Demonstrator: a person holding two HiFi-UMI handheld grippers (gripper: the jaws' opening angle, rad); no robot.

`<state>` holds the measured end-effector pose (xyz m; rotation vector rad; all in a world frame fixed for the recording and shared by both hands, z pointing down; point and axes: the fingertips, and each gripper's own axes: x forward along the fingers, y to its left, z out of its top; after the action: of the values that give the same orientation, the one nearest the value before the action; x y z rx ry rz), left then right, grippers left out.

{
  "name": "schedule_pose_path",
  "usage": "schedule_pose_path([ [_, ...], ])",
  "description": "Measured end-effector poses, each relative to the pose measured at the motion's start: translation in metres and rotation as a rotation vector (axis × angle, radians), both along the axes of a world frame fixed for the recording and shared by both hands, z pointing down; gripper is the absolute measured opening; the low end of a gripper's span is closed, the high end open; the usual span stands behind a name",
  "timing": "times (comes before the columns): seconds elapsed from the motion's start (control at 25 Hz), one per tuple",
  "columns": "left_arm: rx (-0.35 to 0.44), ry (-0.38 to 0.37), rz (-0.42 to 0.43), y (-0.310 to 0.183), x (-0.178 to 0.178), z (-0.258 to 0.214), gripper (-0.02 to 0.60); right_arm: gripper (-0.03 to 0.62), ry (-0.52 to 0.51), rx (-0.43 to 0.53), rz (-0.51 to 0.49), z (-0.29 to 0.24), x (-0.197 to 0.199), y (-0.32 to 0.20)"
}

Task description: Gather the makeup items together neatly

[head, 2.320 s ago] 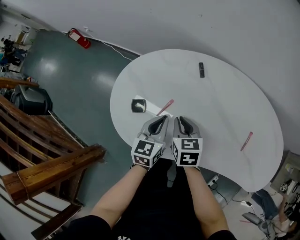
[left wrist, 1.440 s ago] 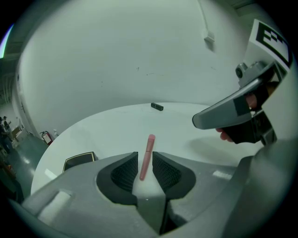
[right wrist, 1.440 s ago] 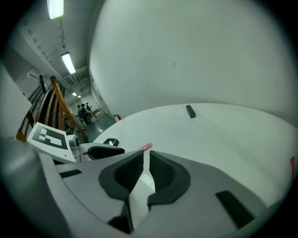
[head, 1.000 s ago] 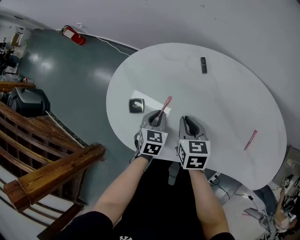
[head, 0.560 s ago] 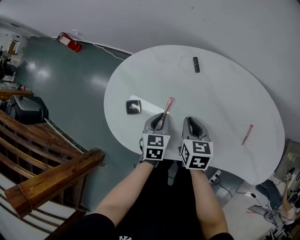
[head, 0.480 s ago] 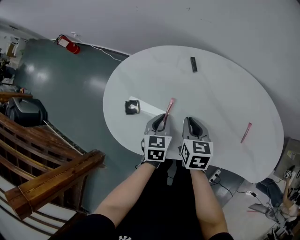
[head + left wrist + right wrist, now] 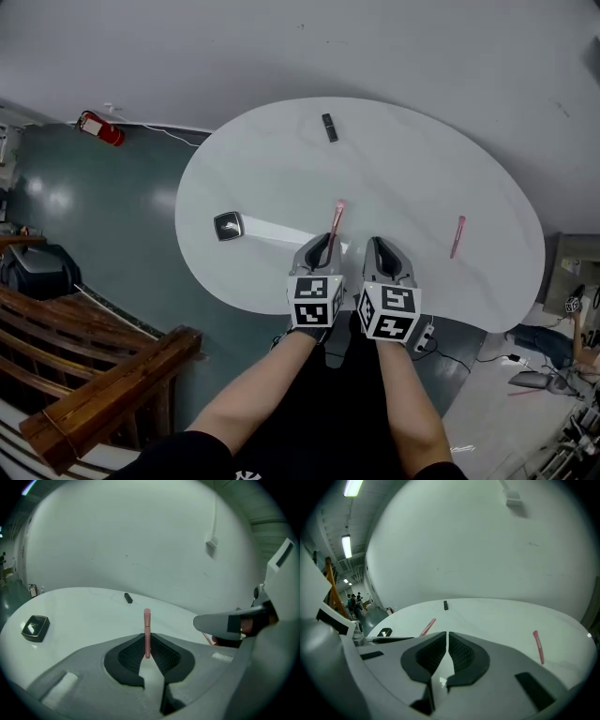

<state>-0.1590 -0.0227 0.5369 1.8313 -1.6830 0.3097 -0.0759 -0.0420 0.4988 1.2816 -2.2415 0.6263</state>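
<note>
While we held both grippers side by side over the near edge of the white oval worktop [image 7: 422,178], the left gripper [image 7: 324,239] had its fingers closed on a slim pink makeup stick [image 7: 335,217]. It gripped the stick by its near end, so the rest pointed forward past the fingertips and away from us. In the left gripper view, the dark ribbed pads pinched the stick from both sides. The right gripper [image 7: 380,244] sat just beside the left. Its fingers were drawn together to a thin slit with nothing between them. We saw 3 more items lying on the worktop, all well apart from one another. A square black compact [image 7: 228,226] with a shiny lid lay to the left of the left gripper, near the worktop's left edge. A 2nd pink stick [image 7: 457,235] lay flat to the right, well clear of the right gripper. A small black tube [image 7: 329,127] rested on the far side, close to the far rim. Our bare forearms reached in from the bottom of the head view. Beyond the worktop lay a dark green floor, with a red fire extinguisher [image 7: 100,128] against the wall at the upper left. A wooden railing [image 7: 103,394] crossed the lower left corner.
</note>
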Motion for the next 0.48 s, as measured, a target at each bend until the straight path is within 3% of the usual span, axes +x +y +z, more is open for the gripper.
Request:
schedule_pose_path([
  [0.48,0.003,0.037,0.034,-0.030,0.114,-0.004,0.043,0.026,0.023,0.047,0.052,-0.008,0.111,-0.029],
])
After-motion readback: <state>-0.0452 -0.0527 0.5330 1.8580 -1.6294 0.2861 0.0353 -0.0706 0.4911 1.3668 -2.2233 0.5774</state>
